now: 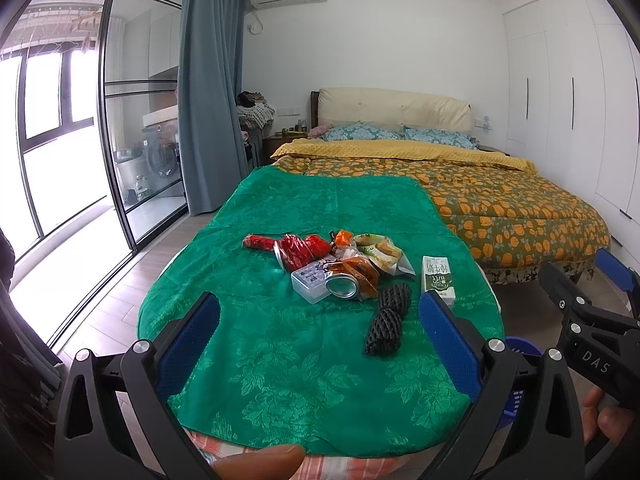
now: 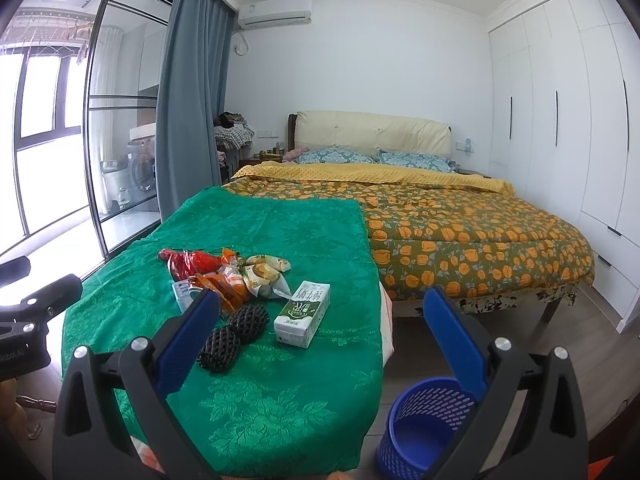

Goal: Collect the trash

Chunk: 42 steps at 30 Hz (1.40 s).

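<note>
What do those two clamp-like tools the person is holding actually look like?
Each is a black plastic gripper with two angular fingers, silver round bolts at the joints and blue textured pads on the inner faces. The left gripper and the right gripper look alike. White letters "DAS" mark the right one's body. No cables or sleeves show.

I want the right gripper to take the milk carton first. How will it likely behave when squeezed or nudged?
The milk carton lies flat on its broad side on the green cloth, so it should slide rather than roll or tip. Its edges look square and undented, so it is probably fairly stiff, though an empty one may crumple under a firm squeeze. Whether it is empty cannot be seen.
</note>
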### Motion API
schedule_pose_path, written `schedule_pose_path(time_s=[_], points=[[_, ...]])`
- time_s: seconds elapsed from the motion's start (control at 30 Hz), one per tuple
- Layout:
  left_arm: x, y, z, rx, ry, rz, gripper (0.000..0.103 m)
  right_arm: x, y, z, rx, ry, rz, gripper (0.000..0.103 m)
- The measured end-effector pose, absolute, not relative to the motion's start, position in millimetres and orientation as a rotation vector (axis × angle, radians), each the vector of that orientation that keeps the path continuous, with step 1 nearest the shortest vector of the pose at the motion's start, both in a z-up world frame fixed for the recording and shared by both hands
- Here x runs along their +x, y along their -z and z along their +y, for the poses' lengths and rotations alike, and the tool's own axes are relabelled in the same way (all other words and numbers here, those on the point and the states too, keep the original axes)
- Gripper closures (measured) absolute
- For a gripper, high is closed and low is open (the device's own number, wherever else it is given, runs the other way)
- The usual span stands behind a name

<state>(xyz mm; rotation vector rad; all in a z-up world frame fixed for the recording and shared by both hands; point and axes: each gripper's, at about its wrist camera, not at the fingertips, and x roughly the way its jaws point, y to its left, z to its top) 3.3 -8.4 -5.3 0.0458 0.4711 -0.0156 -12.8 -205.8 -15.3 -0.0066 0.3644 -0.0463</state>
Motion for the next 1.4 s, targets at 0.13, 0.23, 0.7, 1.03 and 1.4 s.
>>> schedule_pose_path(time_s=[0.13,0.23,0.7,1.03,1.4], points=[[1.9,7.9,-9.9,0.048,0.018,0.472,0.004,-9.9,15.6,-209.1,-0.002,0.045,0.373,0.004],[2.2,7.8,-9.8,0.047,0.017,0.472,0.004,-9.9,15.0,-210.0,-0.001,0.045,0.376,0.004],[1.2,13.0,-11.2,0.047,0.02,0.475,0.004,-9.8,14.4,-211.2,-0.001,0.047,0.378,0.004],[0.5,18.3,-13.3,0.058,0.043,0.482,0.004,-9.1,14.5,-211.2,-0.001,0.045,0.379,0.004],[7.8,21.1,-16.1,0.097,0.06,0.511,0.004,-9.6,18.7,-215.3,-0.001,0.051,0.385,0.004]])
